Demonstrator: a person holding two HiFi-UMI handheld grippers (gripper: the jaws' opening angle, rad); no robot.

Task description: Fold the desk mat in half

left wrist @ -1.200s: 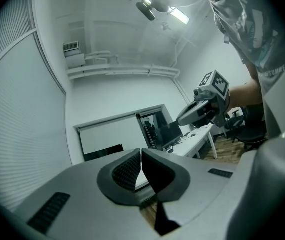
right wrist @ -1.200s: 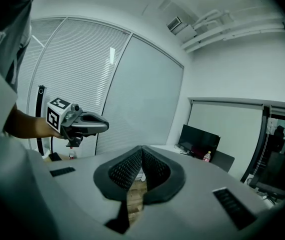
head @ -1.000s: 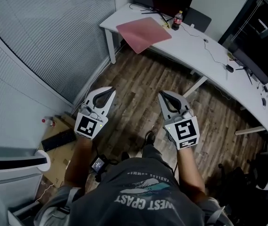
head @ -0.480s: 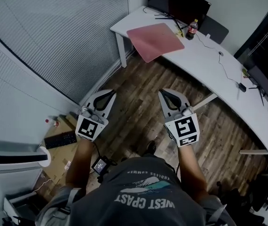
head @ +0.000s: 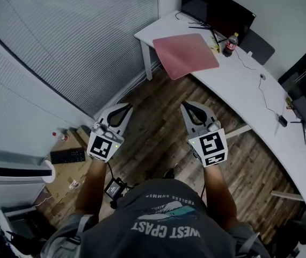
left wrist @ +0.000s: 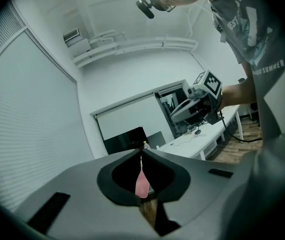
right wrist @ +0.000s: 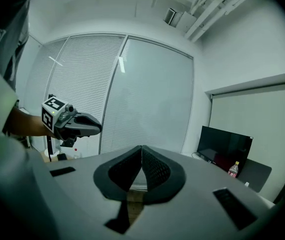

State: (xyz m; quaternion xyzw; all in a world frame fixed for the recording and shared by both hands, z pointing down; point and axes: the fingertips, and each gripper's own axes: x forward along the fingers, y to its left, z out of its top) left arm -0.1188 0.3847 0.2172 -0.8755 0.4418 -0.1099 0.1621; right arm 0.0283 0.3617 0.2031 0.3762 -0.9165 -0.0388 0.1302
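Note:
The pink desk mat [head: 186,55] lies flat on the near corner of the long white desk [head: 239,85], one corner hanging over the edge. Both grippers are held out level over the wooden floor, well short of the desk. My left gripper [head: 127,106] is shut with nothing in it, and so is my right gripper [head: 185,106]. In the left gripper view a sliver of the mat [left wrist: 141,184] shows behind the closed jaws [left wrist: 141,151], with the right gripper [left wrist: 175,115] off to the side. The right gripper view shows its own shut tips [right wrist: 141,148] and the left gripper [right wrist: 98,128].
A black monitor [head: 217,7] and a drink bottle [head: 230,44] stand behind the mat, with cables along the desk. A wall of blinds [head: 78,42] runs on the left. A keyboard [head: 67,156] lies on a cardboard box on the floor at left.
The desk and mat have come closer and shifted rightward in the head view as the person walks toward them. Both grippers stay shut and held out in front.

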